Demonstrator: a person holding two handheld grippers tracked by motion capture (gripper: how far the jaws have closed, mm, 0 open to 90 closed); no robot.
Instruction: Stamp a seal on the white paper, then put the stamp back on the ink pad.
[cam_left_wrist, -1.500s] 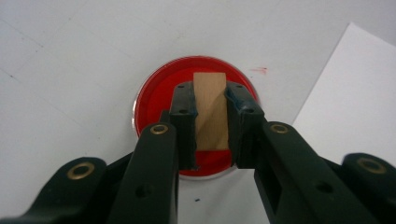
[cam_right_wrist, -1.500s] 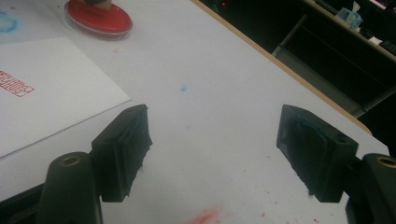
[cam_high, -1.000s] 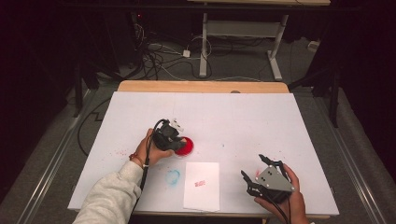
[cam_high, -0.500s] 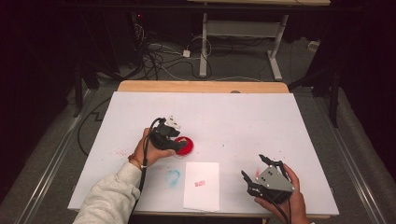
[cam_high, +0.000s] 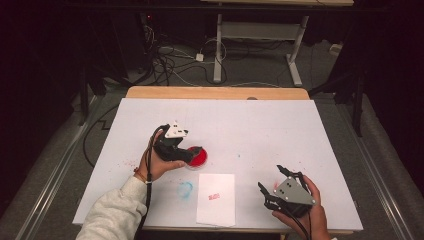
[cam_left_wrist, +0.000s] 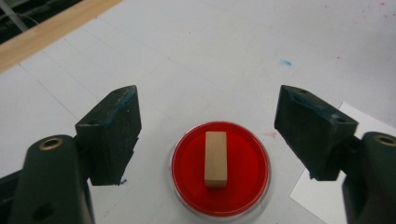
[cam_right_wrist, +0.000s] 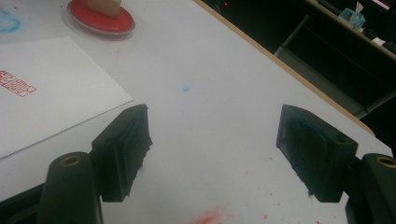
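Two hand-held grippers are seen over a white tabletop (cam_high: 300, 130), and the scene is taken from its left edge toward its right. Left of the middle, the left gripper (cam_high: 192, 154) is held in the person's left hand (cam_high: 159, 162), whose pale sleeve (cam_high: 112, 212) comes in over the near edge. Its jaws have just been opening and are spread wide, with nothing gripped; in the left gripper view they stand apart on either side of a red ink pad (cam_left_wrist: 219, 168) below them, without touching it. A small wooden stamp block (cam_left_wrist: 215, 158) is left standing on the middle of that round pad, free of both jaws. The pad is placed a little left of the tabletop's centre, nearer the near edge than the far one. Just toward the near edge from it, a blue smudge (cam_high: 185, 189) is seen on the surface, and beside that a sheet of white paper (cam_high: 216, 207) is laid, reaching the near edge and marked with a red stamp print (cam_high: 214, 196). Near the near right corner, the right gripper (cam_high: 272, 187) is held in the right hand (cam_high: 305, 212); its jaws are likewise wide apart and nothing is held between them.
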